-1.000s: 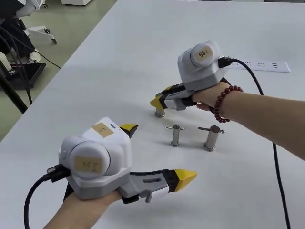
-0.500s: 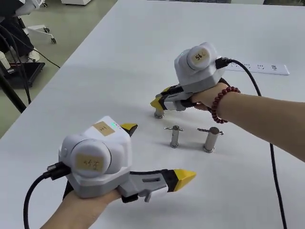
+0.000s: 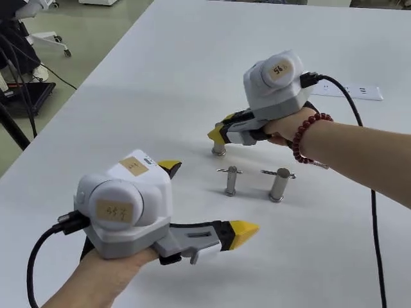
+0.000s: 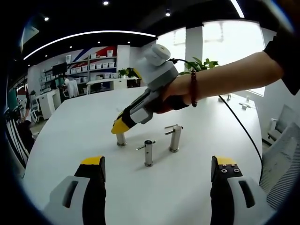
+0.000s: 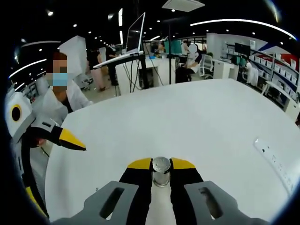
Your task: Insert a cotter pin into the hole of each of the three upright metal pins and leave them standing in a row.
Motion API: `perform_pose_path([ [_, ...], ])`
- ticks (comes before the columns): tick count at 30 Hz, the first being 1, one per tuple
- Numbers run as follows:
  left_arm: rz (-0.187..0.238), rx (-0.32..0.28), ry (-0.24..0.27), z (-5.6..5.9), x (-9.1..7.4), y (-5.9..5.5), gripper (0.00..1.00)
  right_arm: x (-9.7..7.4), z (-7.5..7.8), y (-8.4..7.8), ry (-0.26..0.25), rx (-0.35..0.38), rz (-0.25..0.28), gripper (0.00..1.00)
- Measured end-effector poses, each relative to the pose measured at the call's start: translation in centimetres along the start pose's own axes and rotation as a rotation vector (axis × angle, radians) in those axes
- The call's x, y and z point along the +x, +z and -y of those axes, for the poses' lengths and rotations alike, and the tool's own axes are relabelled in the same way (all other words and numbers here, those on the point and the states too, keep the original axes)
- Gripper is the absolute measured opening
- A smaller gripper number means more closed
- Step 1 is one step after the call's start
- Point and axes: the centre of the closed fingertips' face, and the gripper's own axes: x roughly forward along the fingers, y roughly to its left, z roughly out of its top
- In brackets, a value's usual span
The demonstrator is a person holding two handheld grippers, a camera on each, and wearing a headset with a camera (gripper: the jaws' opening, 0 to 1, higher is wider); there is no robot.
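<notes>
White worktop [image 3: 128, 96] carries everything. Right hand-held gripper [image 3: 217, 134] enters from the right edge of the head view and sits just above centre. Its jaws are closed in on the top of the left pin [image 3: 219, 150]. In the right gripper view the pin head sits low centre, pinched between the two yellow tips. Left hand-held gripper [image 3: 207, 199] is lower left in the head view, jaws spread wide with nothing between them, pointing right toward the pins. Power strip [image 3: 350, 91] lies upper right, well apart from the pins. All three pins stand upright. Middle pin [image 3: 230, 181] and right pin [image 3: 278, 185] are side by side just below centre, apart from each other; the left pin is up and slightly left of the middle one. A cotter pin [image 3: 226, 171] runs crosswise through the top of the middle pin, and a second cotter pin [image 3: 275, 172] through the right pin. Can't tell whether the left pin has one: the jaws cover its top.
</notes>
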Motion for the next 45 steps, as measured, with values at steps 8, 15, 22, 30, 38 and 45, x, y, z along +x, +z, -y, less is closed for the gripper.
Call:
perform_pose_path([
  [8, -0.001, 0.006, -0.001, 0.0, 0.0, 0.0, 0.92, -2.8, 1.2, -2.0, -0.023, 0.004, -0.029, 0.08],
  [15, -0.001, 0.007, 0.001, -0.1, -0.2, 0.2, 0.92, -5.2, 2.7, -3.6, -0.059, 0.037, -0.039, 0.08],
  [22, 0.002, 0.01, -0.006, -0.1, -0.3, 0.4, 0.91, -7.9, 3.7, -5.4, -0.102, 0.071, -0.043, 0.08],
  [30, 0.002, 0.023, -0.012, 0.1, -0.4, 0.5, 0.91, -11.0, 4.0, -7.4, -0.145, 0.113, -0.048, 0.08],
  [38, 0.0, 0.033, -0.018, 0.3, -0.4, 0.6, 0.91, -13.6, 3.4, -9.4, -0.185, 0.14, -0.063, 0.08],
  [45, -0.003, 0.039, -0.02, 0.5, -0.3, 0.5, 0.91, -15.4, 3.0, -11.0, -0.215, 0.168, -0.071, 0.08],
])
